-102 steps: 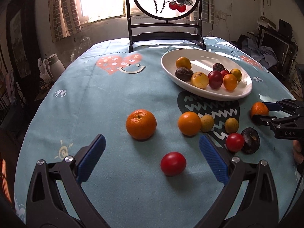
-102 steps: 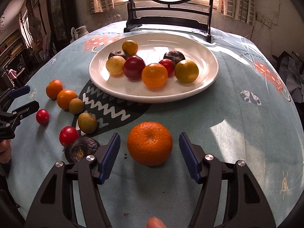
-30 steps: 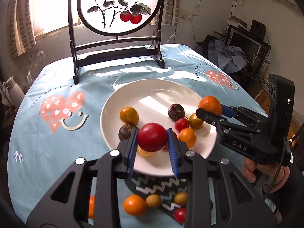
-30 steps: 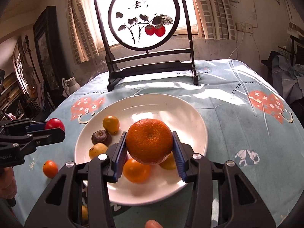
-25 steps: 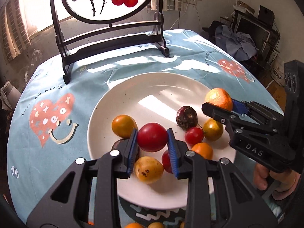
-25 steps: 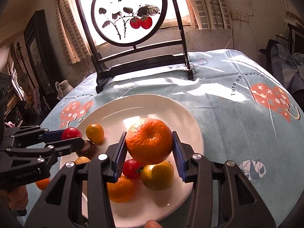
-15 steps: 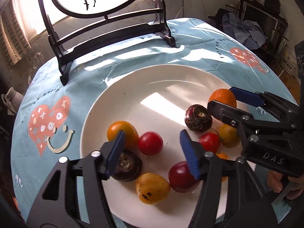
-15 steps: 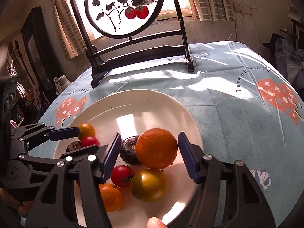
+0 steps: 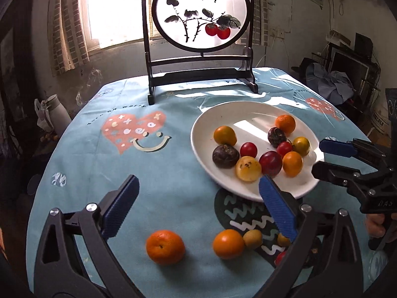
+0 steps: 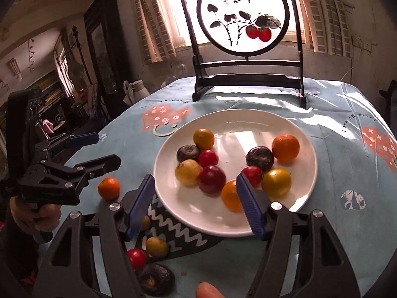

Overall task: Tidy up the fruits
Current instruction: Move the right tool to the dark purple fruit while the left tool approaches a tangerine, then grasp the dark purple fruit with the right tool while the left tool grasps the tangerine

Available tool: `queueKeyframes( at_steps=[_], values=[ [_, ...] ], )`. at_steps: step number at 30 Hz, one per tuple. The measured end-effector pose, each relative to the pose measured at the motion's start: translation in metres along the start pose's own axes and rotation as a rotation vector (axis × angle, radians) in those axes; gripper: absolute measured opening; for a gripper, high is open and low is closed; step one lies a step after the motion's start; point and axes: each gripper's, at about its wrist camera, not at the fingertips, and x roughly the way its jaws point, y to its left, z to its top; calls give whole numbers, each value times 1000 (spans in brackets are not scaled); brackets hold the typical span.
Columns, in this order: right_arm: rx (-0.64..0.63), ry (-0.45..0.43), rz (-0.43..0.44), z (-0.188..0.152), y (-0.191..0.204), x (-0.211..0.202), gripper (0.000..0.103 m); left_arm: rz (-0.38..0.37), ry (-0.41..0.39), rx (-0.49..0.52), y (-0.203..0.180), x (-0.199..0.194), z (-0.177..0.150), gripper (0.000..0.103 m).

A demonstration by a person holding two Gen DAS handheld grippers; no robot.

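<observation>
A white plate holds several fruits, among them a red tomato and an orange. My left gripper is open and empty, pulled back over the tablecloth near the plate's front left; it also shows in the right wrist view. My right gripper is open and empty at the plate's near rim; it also shows in the left wrist view. Loose on the cloth lie two oranges, small yellow fruits, a red tomato and a dark fruit.
A round painted screen on a black stand stands at the table's back. A white jug sits beyond the table's left edge. Clutter and furniture lie to the right.
Both grippers opened, leaving the red tomato and the orange on the plate, then pulled back toward me and rose. The left gripper swung left over the loose fruits.
</observation>
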Motion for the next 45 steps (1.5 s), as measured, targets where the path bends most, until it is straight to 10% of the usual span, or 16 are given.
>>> queueKeyframes(
  at_steps=[17, 45],
  values=[
    [-326, 296, 71, -72, 52, 14, 70, -16, 84, -141, 38, -2, -47, 99],
    [-355, 301, 55, -79, 50, 11, 48, 24, 87, -152, 45, 0, -53, 99]
  ],
)
